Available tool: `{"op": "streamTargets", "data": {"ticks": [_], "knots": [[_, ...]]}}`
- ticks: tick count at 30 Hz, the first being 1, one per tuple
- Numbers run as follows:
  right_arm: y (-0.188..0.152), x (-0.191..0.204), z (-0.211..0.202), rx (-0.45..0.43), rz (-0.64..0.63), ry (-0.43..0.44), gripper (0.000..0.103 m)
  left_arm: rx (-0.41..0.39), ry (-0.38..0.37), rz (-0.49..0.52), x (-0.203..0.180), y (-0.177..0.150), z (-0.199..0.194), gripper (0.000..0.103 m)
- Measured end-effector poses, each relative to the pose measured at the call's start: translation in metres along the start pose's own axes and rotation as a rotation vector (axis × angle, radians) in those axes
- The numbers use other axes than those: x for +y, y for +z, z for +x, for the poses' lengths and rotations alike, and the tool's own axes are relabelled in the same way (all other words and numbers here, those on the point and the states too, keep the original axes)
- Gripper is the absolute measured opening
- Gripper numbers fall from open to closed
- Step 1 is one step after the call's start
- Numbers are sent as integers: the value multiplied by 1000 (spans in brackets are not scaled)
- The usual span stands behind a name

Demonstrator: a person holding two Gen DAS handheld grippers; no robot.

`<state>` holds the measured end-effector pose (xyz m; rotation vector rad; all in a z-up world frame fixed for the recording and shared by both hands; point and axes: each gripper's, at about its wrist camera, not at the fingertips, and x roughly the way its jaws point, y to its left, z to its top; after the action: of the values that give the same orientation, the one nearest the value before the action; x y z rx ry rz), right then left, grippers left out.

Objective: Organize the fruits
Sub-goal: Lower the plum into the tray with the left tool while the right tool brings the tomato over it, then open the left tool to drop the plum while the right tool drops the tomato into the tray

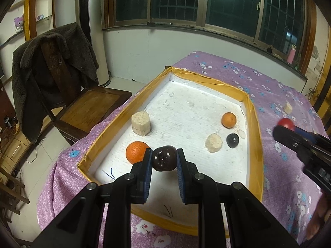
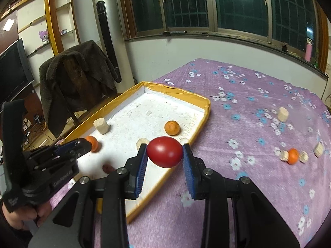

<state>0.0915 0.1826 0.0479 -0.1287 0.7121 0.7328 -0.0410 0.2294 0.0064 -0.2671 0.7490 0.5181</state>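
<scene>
- I see a counter under purple floral cloth (image 2: 238, 124) carrying a white foam tray with yellow taped rim (image 1: 253, 136).
- My left tool (image 1: 164, 158) clamps a dark maroon round fruit (image 1: 164, 158) over the tray.
- My right tool (image 2: 164, 152) grips a glossy red oval fruit (image 2: 164, 152) above the tray's edge.

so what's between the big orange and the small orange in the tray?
In the left wrist view, bare white tray floor lies between the big orange and small orange; nothing on that line.
</scene>
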Motion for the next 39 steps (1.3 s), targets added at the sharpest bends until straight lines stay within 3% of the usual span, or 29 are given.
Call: {"op": "streamTargets", "data": {"ticks": [11,24,25,27,28,29,32,36,39], "knots": [[35,-5,71,85,5,0,36,32,1,27,-8,9,17,21],[65,-9,147,162,-3,-17,36,56,61,23,-5,16,35,24],[65,-9,151,167,-7,-17,36,58,67,27,-6,16,35,26],[65,-8,157,179,-16,-21,37,67,74,31,-6,16,34,43],[65,-8,157,174,-18,-36,46,64,72,29,-5,16,32,63],[65,-8,155,168,-15,-40,59,53,71,27,-4,15,29,73],[65,-14,138,130,3,-31,69,6,86,21,-3,15,14,78],[58,-34,93,64,34,-49,73,-32,63,-3,-3,12,-8,82],[37,-62,48,28,76,-89,87,-54,15,-27,-14,6,-20,84]]}}
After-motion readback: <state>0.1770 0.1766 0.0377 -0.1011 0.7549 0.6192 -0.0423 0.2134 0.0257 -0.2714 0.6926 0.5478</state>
